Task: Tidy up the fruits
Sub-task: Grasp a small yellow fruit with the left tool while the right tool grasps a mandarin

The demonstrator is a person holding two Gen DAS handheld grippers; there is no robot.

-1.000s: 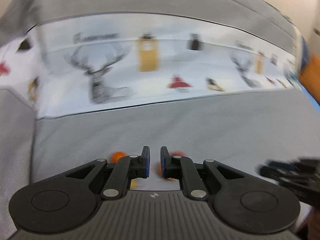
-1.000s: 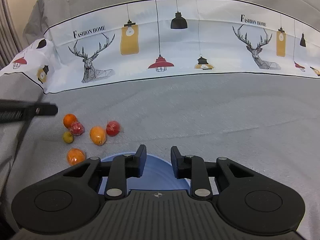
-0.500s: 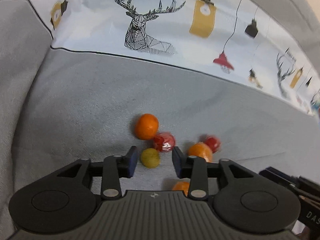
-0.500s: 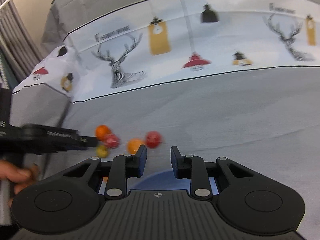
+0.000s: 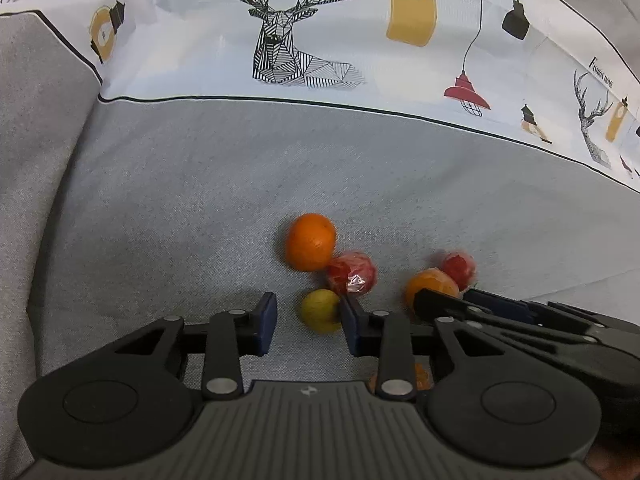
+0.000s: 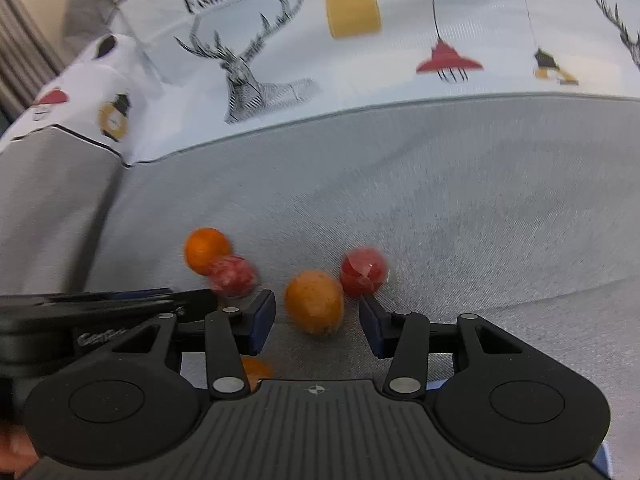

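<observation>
the left gripper [image 5: 307, 318] has dropped down, spread wide around the yellow fruit [image 5: 321, 311], while the right gripper [image 6: 317, 319], spread too, has come to the orange [image 6: 314, 302], so picking starts.

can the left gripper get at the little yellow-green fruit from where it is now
Probably yes. The left gripper is open, and the yellow-green fruit sits just ahead between its fingertips, nearer the right one. The wrapped red fruit crowds it from behind, so that one may get nudged.
</observation>
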